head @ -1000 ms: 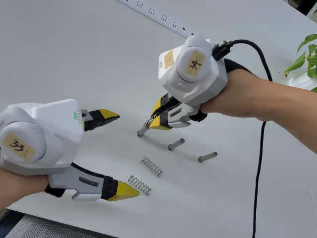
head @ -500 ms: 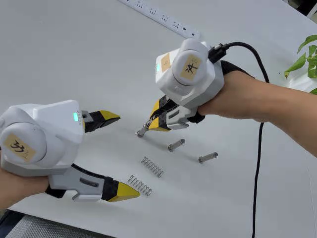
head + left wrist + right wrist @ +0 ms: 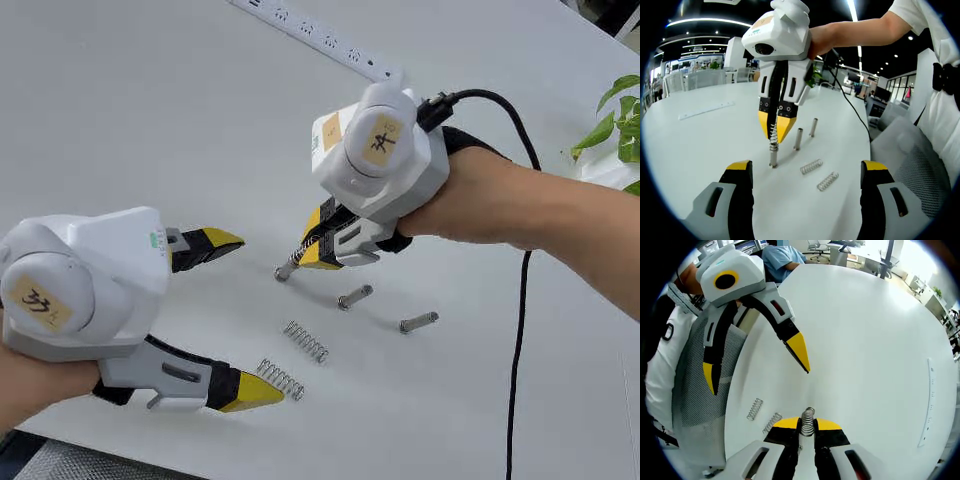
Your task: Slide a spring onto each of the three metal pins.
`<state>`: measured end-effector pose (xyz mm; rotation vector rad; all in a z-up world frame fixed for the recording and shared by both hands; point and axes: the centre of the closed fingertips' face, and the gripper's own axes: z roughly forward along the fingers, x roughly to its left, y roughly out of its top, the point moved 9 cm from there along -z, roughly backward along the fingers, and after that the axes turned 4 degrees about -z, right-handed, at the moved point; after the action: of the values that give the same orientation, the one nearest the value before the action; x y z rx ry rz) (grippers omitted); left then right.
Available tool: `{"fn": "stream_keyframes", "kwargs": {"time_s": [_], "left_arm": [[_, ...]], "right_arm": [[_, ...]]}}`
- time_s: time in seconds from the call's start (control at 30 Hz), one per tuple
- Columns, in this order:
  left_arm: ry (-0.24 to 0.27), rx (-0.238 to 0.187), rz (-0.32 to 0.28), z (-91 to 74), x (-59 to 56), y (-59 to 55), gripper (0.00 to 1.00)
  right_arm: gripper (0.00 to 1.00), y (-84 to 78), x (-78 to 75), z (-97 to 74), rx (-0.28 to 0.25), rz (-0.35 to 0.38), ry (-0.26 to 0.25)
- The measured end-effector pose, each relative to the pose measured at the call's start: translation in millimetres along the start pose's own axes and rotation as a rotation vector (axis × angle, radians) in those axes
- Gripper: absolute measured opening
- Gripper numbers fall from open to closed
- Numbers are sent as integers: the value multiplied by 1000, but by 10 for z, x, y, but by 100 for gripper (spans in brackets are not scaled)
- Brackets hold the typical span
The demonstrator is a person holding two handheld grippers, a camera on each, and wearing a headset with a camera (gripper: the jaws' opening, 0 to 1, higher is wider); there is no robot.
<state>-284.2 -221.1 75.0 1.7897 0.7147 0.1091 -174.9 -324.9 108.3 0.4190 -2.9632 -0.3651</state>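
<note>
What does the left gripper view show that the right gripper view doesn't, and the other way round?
Left gripper view: three metal pins standing upright, and the right gripper holding a spring at the top of the nearest pin.
Right gripper view: the open left gripper, and that spring's round end poking up between the right gripper's own jaws.
Both: two loose springs lying on the white table.

the white right gripper with black and yellow tips (image 3: 318, 250) has leaned its round back end a little over toward the white left gripper (image 3: 260, 316). its tips, pinched on the thin silver wire spring (image 3: 299, 249), have slid a tiny bit closer to the short grey metal pin (image 3: 285, 268) under them.
</note>
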Motion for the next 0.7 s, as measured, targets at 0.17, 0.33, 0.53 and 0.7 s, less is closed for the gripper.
{"fn": "stream_keyframes", "kwargs": {"time_s": [0.17,0.33,0.53,0.7], "left_arm": [[-2,-1,0,5,4,0,88],[-4,-1,1,11,7,-5,88],[-3,-1,-4,10,7,-22,87],[-2,-1,-7,10,5,-33,87]], "right_arm": [[7,11,2,-7,-1,2,-1],[7,14,-9,7,0,-1,-3],[7,16,-22,31,1,-3,3],[7,27,-32,37,3,-7,5]]}}
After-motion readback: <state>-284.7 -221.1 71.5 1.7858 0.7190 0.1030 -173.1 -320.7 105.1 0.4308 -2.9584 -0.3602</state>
